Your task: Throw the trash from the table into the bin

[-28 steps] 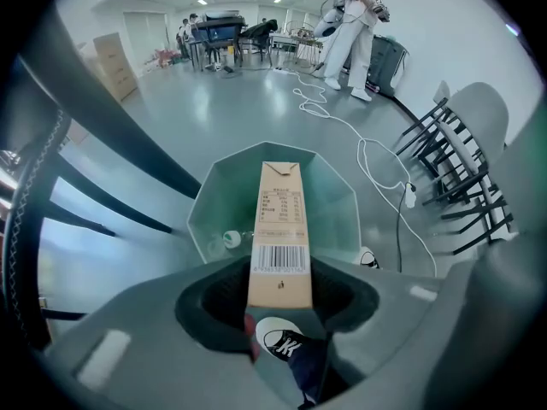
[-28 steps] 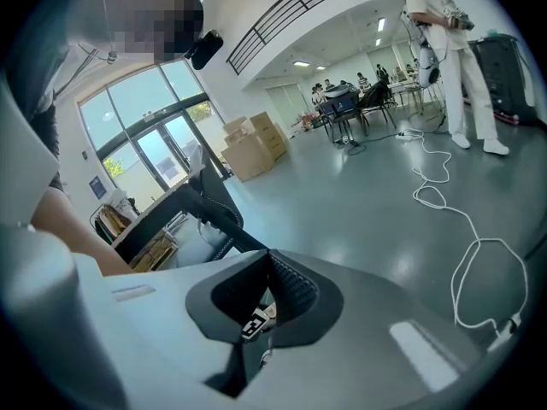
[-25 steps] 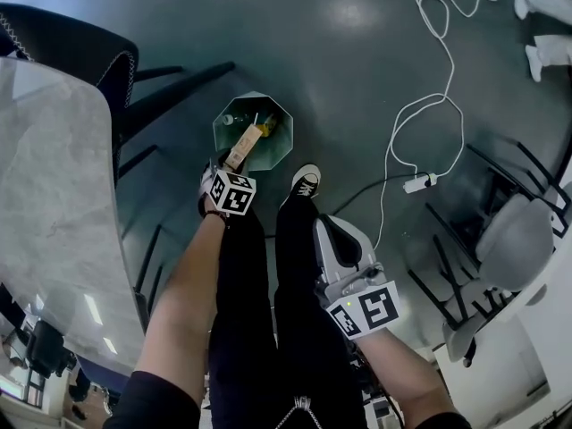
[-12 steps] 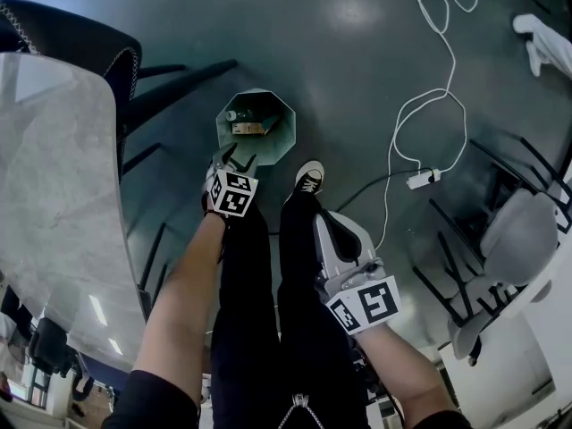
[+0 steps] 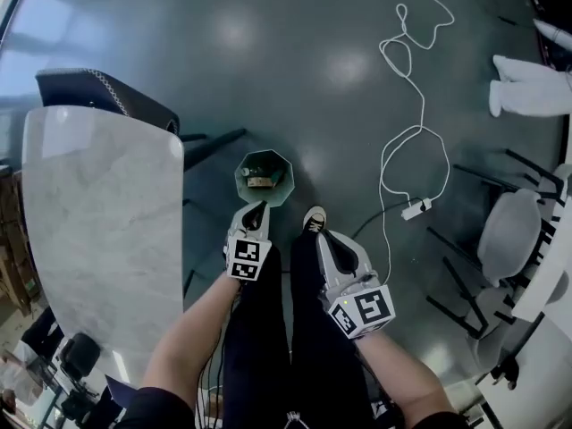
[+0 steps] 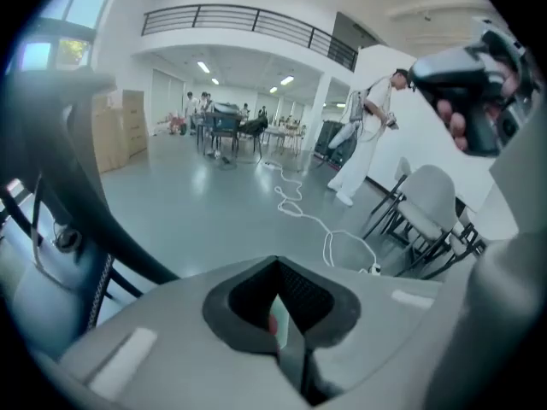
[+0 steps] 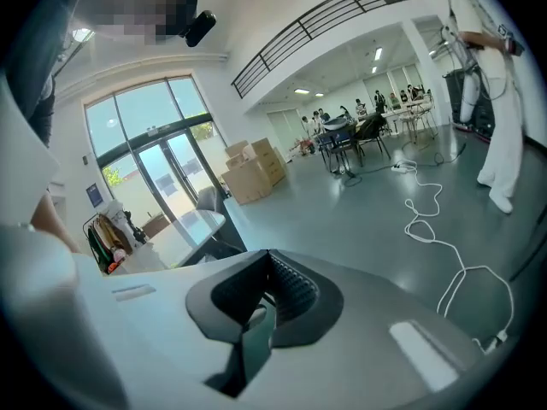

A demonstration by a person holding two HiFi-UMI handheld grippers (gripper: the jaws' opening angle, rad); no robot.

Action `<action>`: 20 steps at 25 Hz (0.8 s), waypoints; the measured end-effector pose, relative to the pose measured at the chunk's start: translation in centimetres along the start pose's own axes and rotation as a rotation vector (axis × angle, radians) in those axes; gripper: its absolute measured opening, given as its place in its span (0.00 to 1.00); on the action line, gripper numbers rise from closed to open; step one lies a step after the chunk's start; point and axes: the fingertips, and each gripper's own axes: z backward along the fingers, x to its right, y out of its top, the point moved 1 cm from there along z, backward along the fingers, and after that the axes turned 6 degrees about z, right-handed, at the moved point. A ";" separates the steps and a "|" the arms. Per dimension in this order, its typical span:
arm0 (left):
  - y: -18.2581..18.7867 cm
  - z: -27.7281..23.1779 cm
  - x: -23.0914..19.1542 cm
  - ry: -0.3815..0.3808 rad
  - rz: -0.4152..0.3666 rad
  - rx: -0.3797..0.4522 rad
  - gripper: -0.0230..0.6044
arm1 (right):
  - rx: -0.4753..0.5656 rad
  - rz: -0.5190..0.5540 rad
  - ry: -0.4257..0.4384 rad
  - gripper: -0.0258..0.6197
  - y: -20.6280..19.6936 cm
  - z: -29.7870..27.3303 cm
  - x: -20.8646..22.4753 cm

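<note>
The bin [image 5: 239,179] stands open-topped on bare floor [image 5: 340,105], table [image 5: 98,239] and chair [image 5: 107,96] close at its left.

1. Black trousers [image 5: 268,356]; black sneaker [image 5: 313,219] with white toe and laces.
2. Dark short sleeves [image 5: 156,407].
3. Left gripper [image 5: 256,208] and right gripper [image 5: 323,237]: light-grey shells, dark ribbed pads [image 7: 291,289].
4. Each carries a marker cube [image 5: 362,310] with black-on-white squares.

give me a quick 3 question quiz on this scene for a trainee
1. True or false: the bin is empty.
2. Which gripper is nearer the bin? A) left gripper B) right gripper
3. Fill in: the white extension cord lies on the ____.

Key: 1 false, trash lies inside it. 2 A. 3 floor.
</note>
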 end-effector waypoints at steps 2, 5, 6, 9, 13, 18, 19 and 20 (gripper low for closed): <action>5.3 5.3 3.1 -0.020 0.020 0.069 0.04 | 0.026 0.015 0.013 0.09 3.6 2.6 -1.3; 14.6 13.5 5.6 -0.004 0.059 0.203 0.04 | 0.068 0.045 0.034 0.09 8.8 5.5 -3.5; 17.5 16.2 6.2 0.002 0.068 0.248 0.04 | 0.083 0.058 0.042 0.09 10.6 6.3 -4.3; 24.4 24.5 8.0 0.023 0.051 0.368 0.04 | 0.134 0.108 0.085 0.09 15.8 9.3 -7.5; 29.7 33.9 9.3 0.073 -0.029 0.477 0.04 | 0.227 0.172 0.163 0.08 22.3 12.3 -12.1; 32.0 40.7 9.2 0.122 -0.034 0.549 0.04 | 0.308 0.196 0.219 0.08 27.6 13.9 -15.6; 32.1 41.6 9.4 0.119 -0.032 0.554 0.04 | 0.324 0.193 0.231 0.08 28.4 14.4 -16.2; 32.0 42.5 9.6 0.114 -0.029 0.557 0.04 | 0.334 0.190 0.241 0.08 28.8 15.1 -16.9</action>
